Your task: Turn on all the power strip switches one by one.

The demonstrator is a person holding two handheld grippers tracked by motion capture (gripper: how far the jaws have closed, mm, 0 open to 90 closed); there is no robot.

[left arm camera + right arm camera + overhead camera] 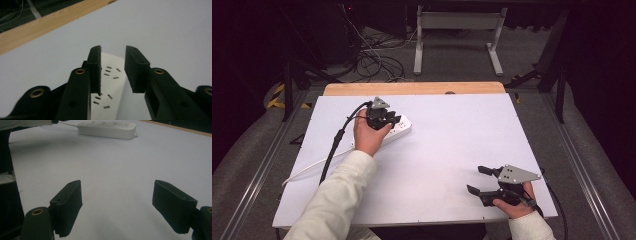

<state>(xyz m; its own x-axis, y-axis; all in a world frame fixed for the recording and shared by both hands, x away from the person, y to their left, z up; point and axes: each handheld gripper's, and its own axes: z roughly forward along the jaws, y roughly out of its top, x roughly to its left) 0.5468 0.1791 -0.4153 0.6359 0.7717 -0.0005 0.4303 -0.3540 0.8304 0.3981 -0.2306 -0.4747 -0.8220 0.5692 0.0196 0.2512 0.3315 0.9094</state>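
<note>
A white power strip (402, 128) lies at the table's back left, and its white cord (312, 167) runs off toward the front left. My left gripper (391, 120) hovers right over the strip. In the left gripper view the jaws (113, 53) stand partly open above the strip's slotted top (110, 77), gripping nothing. At the front right my right gripper (474, 180) rests low over the bare table, pointing left. Its jaws (117, 192) are wide open with nothing between them. The power strip (107, 130) shows far ahead of them.
The white table board (452, 135) ends in a wooden strip (412, 88) along its far edge. Beyond it, a white frame (457, 30) and tangled cables (372, 60) are on the dark floor. A white sleeve (337, 200) crosses the front left.
</note>
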